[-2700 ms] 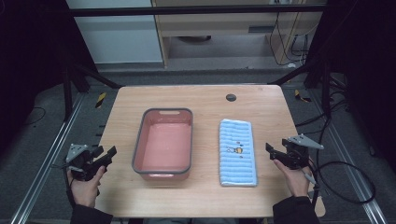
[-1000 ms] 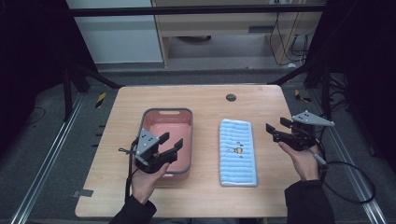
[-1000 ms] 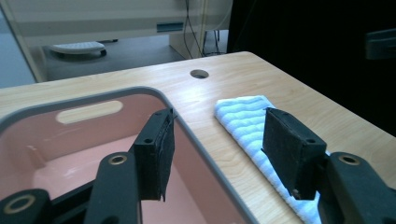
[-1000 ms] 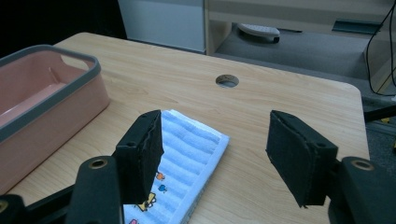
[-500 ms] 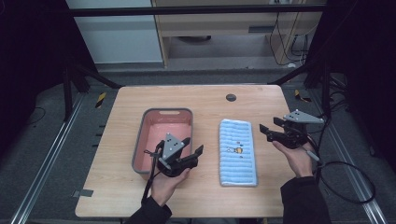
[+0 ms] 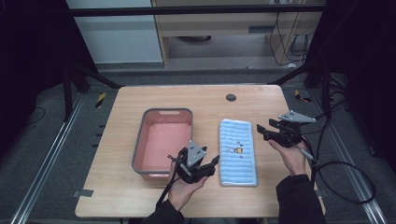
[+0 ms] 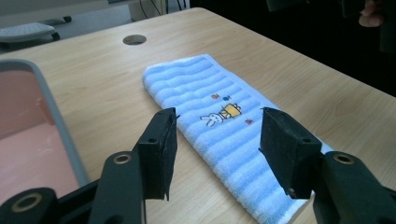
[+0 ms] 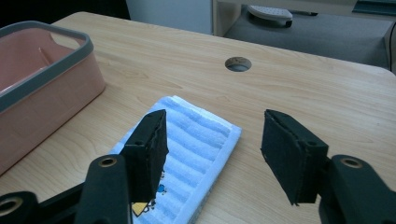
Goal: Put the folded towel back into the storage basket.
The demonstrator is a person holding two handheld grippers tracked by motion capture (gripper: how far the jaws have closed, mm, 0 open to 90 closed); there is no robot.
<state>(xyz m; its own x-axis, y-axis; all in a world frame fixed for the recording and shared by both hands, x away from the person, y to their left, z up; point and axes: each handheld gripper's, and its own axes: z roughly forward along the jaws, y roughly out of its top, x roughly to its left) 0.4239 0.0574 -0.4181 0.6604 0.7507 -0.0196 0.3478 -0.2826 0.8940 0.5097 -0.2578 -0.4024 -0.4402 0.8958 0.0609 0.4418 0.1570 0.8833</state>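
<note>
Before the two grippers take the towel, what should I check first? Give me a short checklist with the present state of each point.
1. Left gripper open: ok, jaws apart and empty.
2. Right gripper open: ok, jaws apart and empty.
3. Towel lies flat and folded on the table, apart from the tub: ok.
4. Left gripper lined up with the towel's near end: ok, judging from the left gripper view.
5. Right gripper lined up with the towel's far end: ok, though it sits toward one edge.
6. Pink tub empty: ok.
</note>
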